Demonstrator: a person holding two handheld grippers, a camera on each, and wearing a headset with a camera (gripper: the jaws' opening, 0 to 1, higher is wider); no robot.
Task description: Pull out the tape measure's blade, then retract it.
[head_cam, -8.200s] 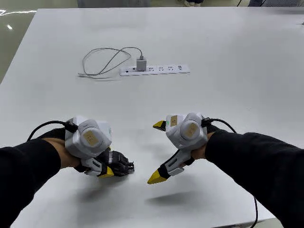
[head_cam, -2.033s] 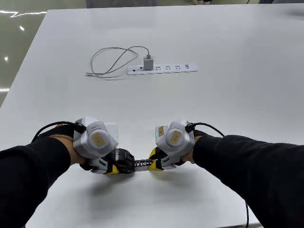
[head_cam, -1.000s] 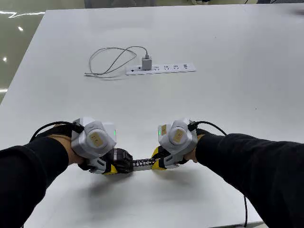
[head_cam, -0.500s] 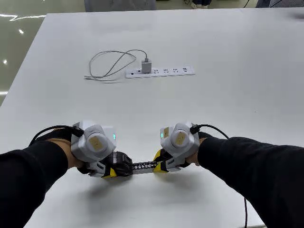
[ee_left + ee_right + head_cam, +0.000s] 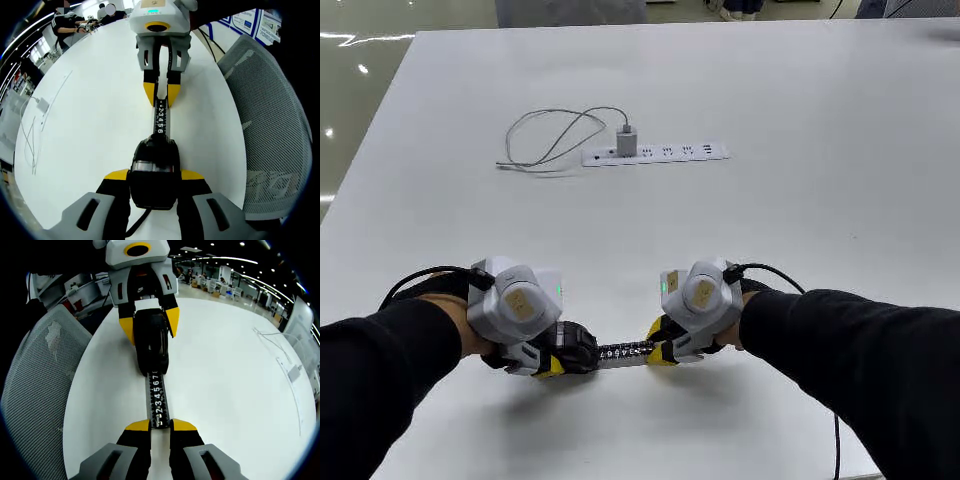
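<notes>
Gripping the black tape measure [image 5: 151,340] from both sides, the left gripper [image 5: 550,362] had its yellow-tipped jaws pinched on the case. The right gripper [image 5: 160,426] faced it head-on, with its jaws pressed together on the free end of the blade [image 5: 160,116]. The blade ran straight and level between the two, a short stretch drawn out of the case with a row of printed digits showing on its dark face. In the head view the pair sat low over the near edge of the white desk [image 5: 800,150], left gripper to the left and right gripper to the right, each held by a hand in a black sleeve. Whether the case touched the desk could not be told. Well away, toward the far side of the desk, lay a white power strip [image 5: 660,153] with a charger [image 5: 626,142] plugged into its left end. A thin cable [image 5: 545,135] looped on the desk beside it. A grey mesh chair [image 5: 270,115] stood just past the desk's near edge in the left gripper view.
</notes>
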